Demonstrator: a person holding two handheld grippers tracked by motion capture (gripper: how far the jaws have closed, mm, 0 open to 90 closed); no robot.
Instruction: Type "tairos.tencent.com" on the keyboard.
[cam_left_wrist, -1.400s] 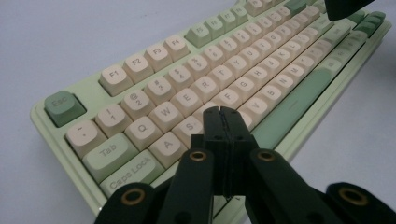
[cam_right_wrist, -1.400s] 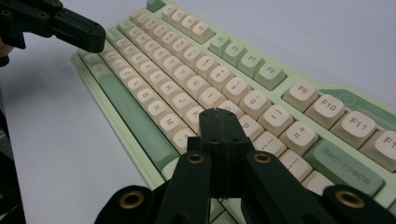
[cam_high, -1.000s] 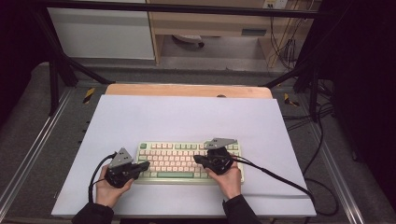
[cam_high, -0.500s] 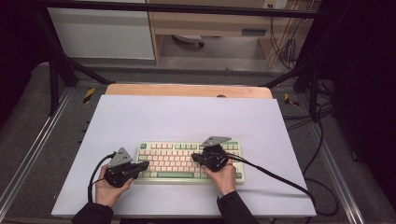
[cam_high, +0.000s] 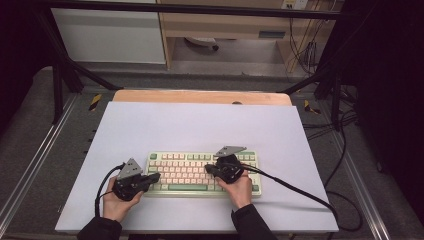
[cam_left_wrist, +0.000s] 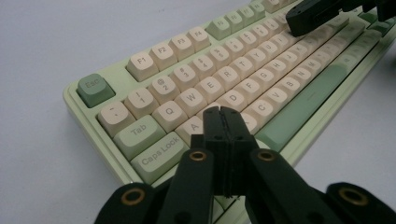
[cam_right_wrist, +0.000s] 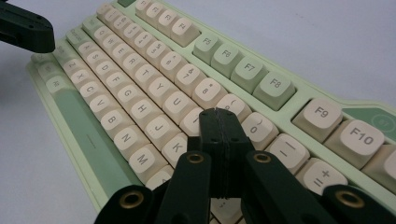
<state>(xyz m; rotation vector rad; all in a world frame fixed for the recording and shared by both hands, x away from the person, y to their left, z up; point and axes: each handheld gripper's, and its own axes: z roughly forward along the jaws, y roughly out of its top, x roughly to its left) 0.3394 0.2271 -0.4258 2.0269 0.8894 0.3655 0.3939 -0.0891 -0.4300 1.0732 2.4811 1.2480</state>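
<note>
Keyboard (cam_high: 202, 173), green case with cream keys, is lying on the white table (cam_high: 200, 125) toward six o'clock, long side across. Left gripper (cam_high: 152, 178), jaws pressed together and holding nothing, is hovering over the keyboard's nine o'clock end, tip by the A key (cam_left_wrist: 194, 127); right gripper (cam_high: 209, 170), jaws likewise closed and empty, is poised over the three o'clock half, near the K key (cam_right_wrist: 180, 143); both tips are pointing toward each other.

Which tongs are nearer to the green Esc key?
The left. The left tongs are shut over the A and S keys, a few keys from the Esc key. The right tongs are shut near O and L, far along the keyboard.
</note>
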